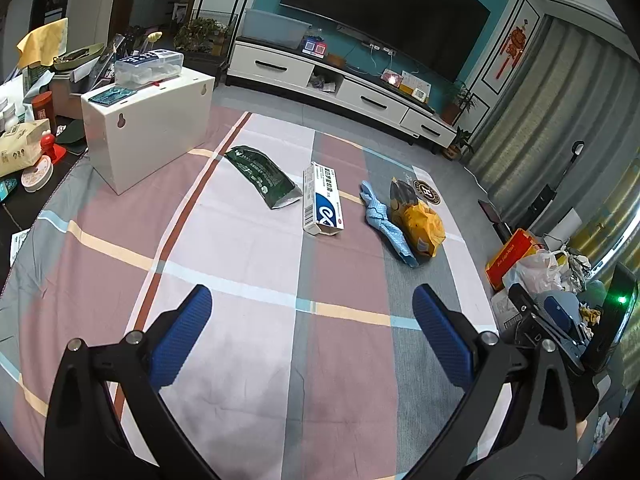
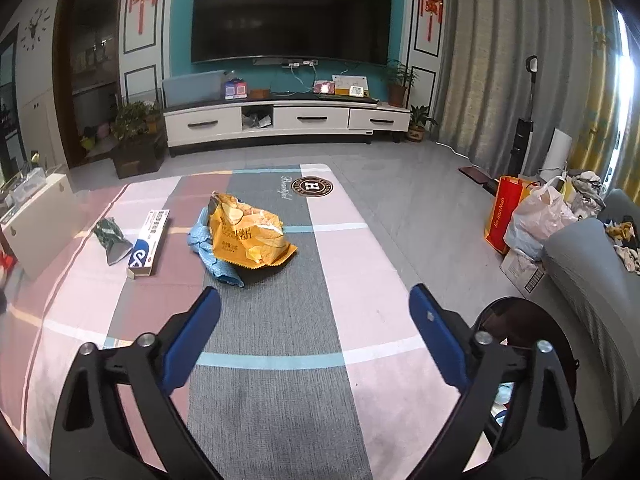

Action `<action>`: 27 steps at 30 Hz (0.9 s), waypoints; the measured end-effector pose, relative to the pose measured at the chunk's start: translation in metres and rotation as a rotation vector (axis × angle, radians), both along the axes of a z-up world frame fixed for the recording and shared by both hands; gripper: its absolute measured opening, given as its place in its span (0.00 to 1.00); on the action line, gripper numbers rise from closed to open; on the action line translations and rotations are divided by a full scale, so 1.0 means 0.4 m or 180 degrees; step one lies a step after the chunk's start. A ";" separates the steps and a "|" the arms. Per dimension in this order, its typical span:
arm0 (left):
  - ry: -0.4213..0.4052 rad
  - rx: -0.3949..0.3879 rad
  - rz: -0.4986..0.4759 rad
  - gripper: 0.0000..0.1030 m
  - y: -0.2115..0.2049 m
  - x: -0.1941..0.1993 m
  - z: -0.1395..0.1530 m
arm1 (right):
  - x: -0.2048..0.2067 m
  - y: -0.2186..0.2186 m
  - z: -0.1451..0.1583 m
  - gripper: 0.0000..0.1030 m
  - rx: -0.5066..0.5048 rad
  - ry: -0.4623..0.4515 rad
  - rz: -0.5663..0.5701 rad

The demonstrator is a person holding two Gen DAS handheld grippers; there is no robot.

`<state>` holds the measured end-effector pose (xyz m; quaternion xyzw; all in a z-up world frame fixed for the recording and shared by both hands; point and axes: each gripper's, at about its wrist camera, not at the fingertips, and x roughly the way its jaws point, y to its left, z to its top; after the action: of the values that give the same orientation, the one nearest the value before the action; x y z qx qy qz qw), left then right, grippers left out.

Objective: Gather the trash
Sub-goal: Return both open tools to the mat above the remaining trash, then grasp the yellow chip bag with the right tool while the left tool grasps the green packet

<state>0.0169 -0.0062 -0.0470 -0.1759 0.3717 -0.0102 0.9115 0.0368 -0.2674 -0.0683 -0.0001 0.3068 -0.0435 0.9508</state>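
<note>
Crinkled foil and thin card make up most of the trash lying on the plaid-covered table: a yellow chip bag, a blue cloth bunched against its left side and touching it, a white-and-blue carton just beside that, and a dark green pouch touching or nearly touching the carton's far side. From the left wrist view the same row reads green pouch, carton, blue cloth and chip bag from left to right, all well ahead of the fingertips. Both sets of tongs stand wide with nothing between the pads: the left tongs hang over bare cloth, and the right tongs point at the stretch of table just short of the chip bag. Judging by looks, every piece is light. The chip bag is torn open and crumpled, so it should crush rather than resist, and its slick film may slide between pads; pinching a raised fold near the torn top seems safest, and crumbs could spill if it tips. The cloth is limp and will take a pinch anywhere on its bunched ridge. The carton is stiffer but open at the near end, so gripping across its narrow width suits it. The flat pouch offers least purchase; its lifted open mouth looks like the place to take hold
</note>
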 end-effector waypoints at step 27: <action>0.0083 -0.0062 0.0029 0.97 0.006 0.000 -0.007 | 0.002 0.015 -0.010 0.70 -0.0083 0.0058 0.0100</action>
<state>0.0168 -0.0039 -0.0498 -0.1866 0.3826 -0.0073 0.9049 0.0375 -0.2614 -0.0724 -0.0177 0.3149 -0.0326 0.9484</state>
